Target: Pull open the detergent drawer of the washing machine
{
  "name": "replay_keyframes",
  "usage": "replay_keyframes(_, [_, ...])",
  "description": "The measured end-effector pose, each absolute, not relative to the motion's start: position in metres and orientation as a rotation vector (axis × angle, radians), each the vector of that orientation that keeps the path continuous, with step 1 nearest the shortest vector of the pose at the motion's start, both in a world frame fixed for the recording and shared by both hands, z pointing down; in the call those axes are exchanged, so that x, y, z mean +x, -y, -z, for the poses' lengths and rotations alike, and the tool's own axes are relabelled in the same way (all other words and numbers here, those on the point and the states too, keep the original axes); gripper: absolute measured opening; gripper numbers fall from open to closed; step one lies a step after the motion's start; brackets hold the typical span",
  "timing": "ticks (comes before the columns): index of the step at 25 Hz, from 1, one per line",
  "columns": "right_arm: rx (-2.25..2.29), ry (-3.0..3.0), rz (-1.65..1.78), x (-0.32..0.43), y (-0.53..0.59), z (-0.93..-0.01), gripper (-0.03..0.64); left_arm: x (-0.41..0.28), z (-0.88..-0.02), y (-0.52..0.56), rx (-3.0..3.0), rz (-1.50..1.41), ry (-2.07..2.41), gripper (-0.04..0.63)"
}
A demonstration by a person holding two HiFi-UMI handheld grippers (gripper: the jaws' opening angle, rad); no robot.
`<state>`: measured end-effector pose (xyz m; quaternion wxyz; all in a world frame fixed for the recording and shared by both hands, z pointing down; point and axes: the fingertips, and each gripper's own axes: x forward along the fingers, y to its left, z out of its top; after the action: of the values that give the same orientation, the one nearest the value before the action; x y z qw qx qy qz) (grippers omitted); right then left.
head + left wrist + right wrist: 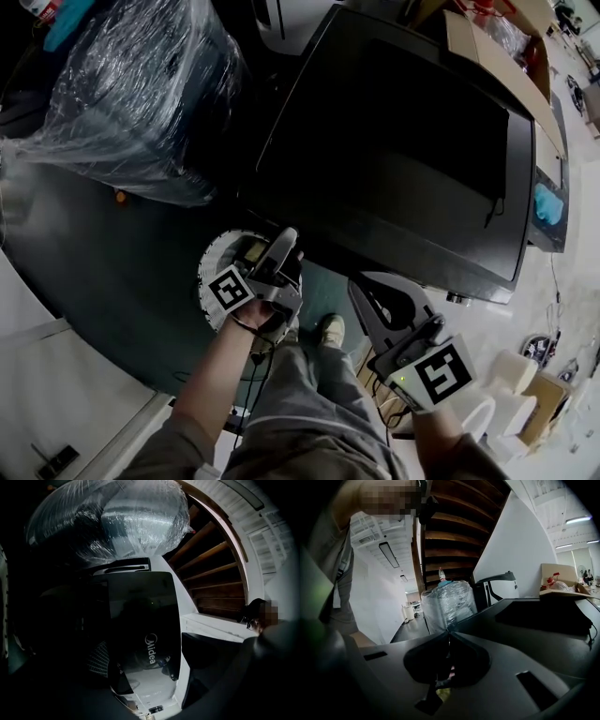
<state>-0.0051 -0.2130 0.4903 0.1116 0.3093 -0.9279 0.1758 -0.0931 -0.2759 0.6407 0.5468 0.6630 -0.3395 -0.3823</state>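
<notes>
Black, glossy: washing machine [403, 159], standing straight ahead of the person, its flat top filling the middle and right of the head view. Detergent drawer: cannot be told apart on the dark front in any view. The left gripper view faces a dark gloss panel [145, 630] with a pale logo [152, 651], set in a white casing [185, 620].

Left hand-held gripper [272, 251]: released, jaws spread wide to either edge of its own view, nothing between them; held near the machine's near edge.

Right hand-held gripper [359, 284]: clenched, jaw tips meeting, nothing caught between them; just beside the machine's near edge, contact cannot be told.

Plastic-wrapped bundle [141, 94]: dark, film-covered, to the left of the machine.

Cardboard box [487, 56]: at the machine's far side.

Wooden staircase [211, 569]: rises behind the bundle.

Floor [112, 272]: dark, under the bundle and the person's shoe [330, 328].
</notes>
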Motion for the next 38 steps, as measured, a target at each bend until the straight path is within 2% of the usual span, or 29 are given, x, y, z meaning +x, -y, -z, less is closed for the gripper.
replay_keyframes(20, [0.946, 2.692, -0.482, 0.001, 0.210, -0.491, 0.031, -0.095, -0.642, 0.269, 1.557, 0.901, 0.809, 0.445])
replay_keyframes(38, [0.918, 2.687, -0.504, -0.009, 0.166, -0.481, 0.031, -0.111, -0.641, 0.182, 1.553, 0.879, 0.804, 0.445])
